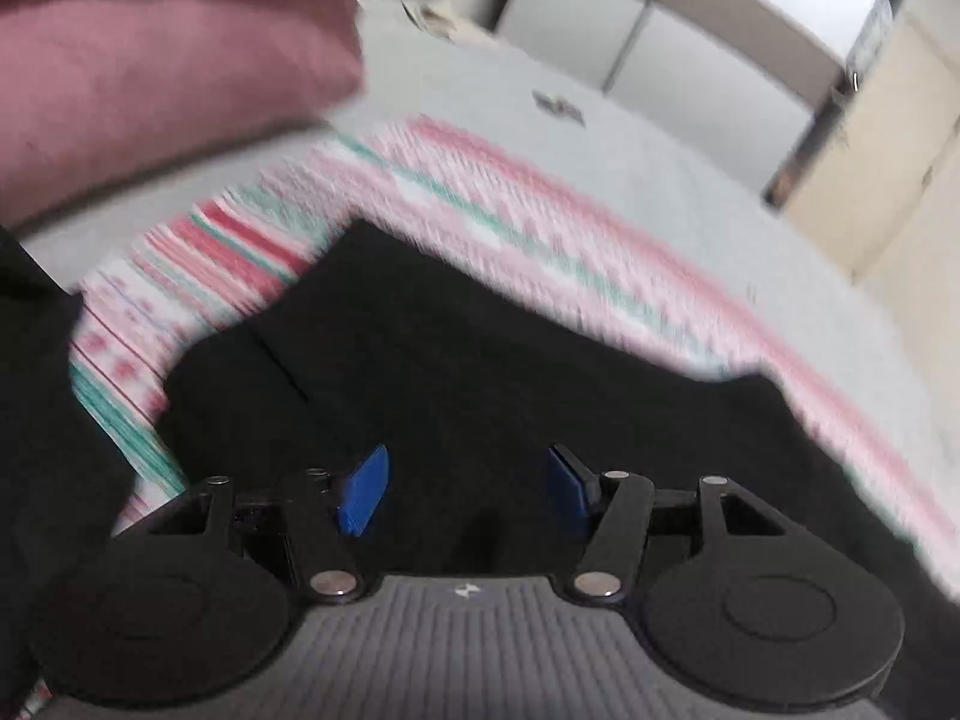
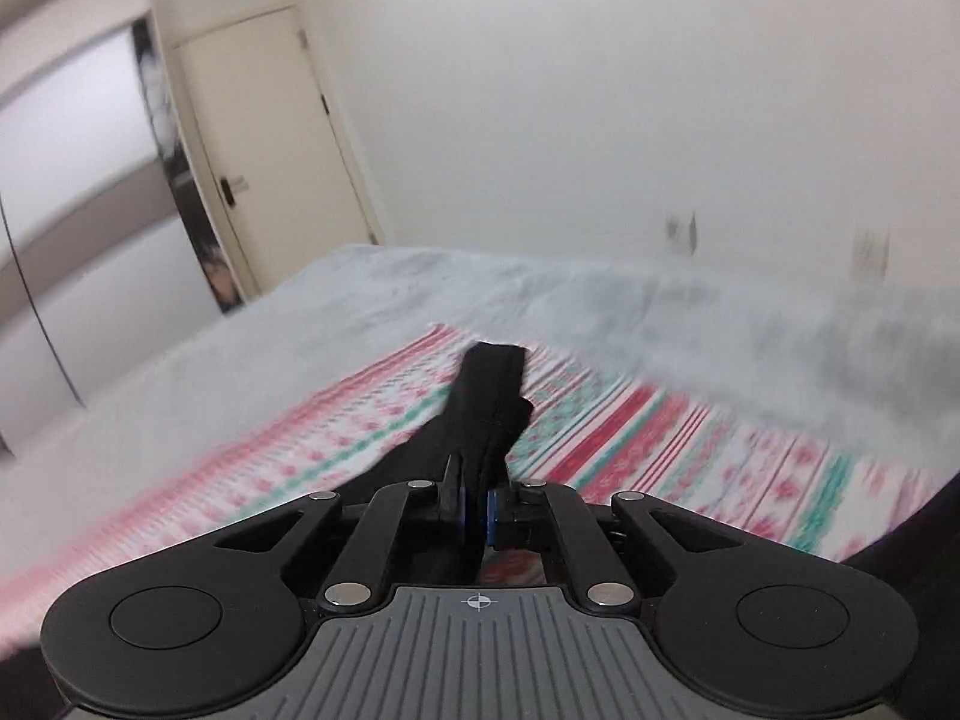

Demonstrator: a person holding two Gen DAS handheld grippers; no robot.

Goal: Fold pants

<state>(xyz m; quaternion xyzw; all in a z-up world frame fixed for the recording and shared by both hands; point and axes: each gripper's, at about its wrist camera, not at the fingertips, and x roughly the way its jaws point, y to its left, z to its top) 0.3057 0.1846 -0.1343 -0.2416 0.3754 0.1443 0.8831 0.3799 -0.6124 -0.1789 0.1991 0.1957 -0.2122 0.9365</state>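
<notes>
Pink cushion (image 1: 168, 66) beside black pants (image 1: 480, 360)

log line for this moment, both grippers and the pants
left gripper: open, above black pants | right gripper: shut on black pants | pants on patterned blanket

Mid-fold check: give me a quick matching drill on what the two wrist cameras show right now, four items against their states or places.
Items:
1. left gripper
2. right gripper
3. black fabric pants
4. pink plush pillow

States or places:
A. lying on the pink, white and green patterned blanket
B. fingers closed on black cloth
C. at the far edge of the pale grey bed cover, beyond the blanket
D. blue fingers apart, nothing between them

Pairs: 1-D, 2-B, 3-A, 4-C
</notes>
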